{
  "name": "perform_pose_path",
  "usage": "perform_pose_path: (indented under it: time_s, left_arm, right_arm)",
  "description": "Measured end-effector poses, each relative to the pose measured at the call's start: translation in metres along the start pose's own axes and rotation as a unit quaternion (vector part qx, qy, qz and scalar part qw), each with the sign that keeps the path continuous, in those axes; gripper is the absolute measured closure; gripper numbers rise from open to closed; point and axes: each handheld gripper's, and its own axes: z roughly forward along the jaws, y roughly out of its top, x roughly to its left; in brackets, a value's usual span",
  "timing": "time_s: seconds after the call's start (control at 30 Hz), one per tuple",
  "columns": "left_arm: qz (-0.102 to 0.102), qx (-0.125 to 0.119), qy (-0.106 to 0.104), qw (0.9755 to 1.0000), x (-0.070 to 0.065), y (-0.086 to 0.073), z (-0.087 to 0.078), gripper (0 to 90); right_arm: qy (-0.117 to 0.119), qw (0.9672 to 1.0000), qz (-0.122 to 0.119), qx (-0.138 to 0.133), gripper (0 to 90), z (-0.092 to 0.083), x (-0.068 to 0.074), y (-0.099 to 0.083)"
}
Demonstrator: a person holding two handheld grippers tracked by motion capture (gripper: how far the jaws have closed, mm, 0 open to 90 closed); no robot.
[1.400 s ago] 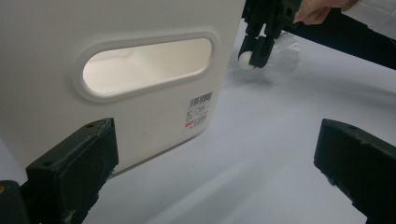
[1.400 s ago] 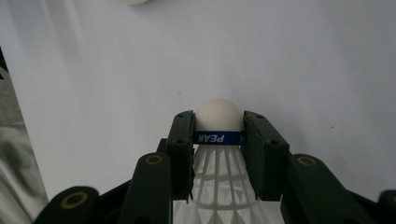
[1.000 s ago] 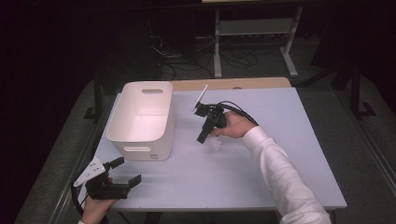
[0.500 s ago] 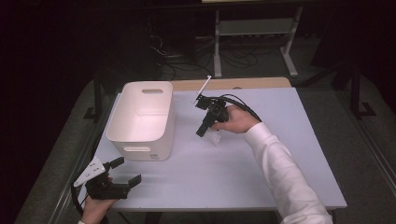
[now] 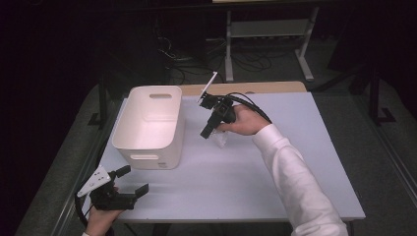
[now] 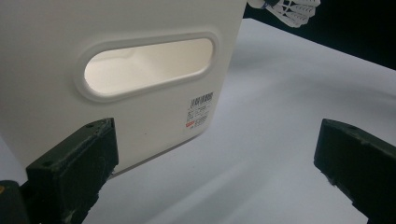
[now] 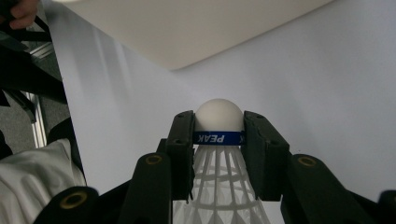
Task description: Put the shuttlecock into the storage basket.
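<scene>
lit table point(image 5: 275, 177) against a black room; soft shadows fall beneath the right gripper point(image 5: 206, 132). the bin point(image 6: 140, 56) glares before the left gripper's blurred jaws.

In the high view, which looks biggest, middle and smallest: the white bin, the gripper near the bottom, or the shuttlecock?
1. White bin, clearly the biggest.
2. Left gripper, near the bottom edge; it sits closer to the camera, which may make it look a bit bigger.
3. Shuttlecock, a small pale shape under the right gripper, partly hidden.
</scene>
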Motion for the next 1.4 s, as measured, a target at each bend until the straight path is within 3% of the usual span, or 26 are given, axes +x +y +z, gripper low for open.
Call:
perform_pose_path:
  time_s: [0.93, 1.07, 1.1, 1.4]
  left_arm:
    - [0.003, -0.002, -0.001, 1.0, 0.001, 0.0, 0.0, 0.0]
    - [0.012, 0.001, 0.0, 0.9999, 0.002, 0.0, 0.0, 0.0]
    - [0.0, 0.0, 0.0, 1.0, 0.001, 0.0, 0.0, 0.0]
    - [0.002, 0.0, 0.0, 1.0, 0.001, 0.0, 0.0, 0.0]
  right_arm:
    - [0.001, 0.9995, -0.013, -0.029, 63.5, -0.024, 0.012, 0.029]
    - [-0.001, 0.9993, -0.017, -0.032, 63.5, -0.027, 0.013, 0.033]
    - [0.003, 0.9993, -0.016, -0.034, 63.5, -0.028, 0.014, 0.035]
    - [0.002, 0.999, -0.03, -0.033, 63.5, -0.03, 0.02, 0.047]
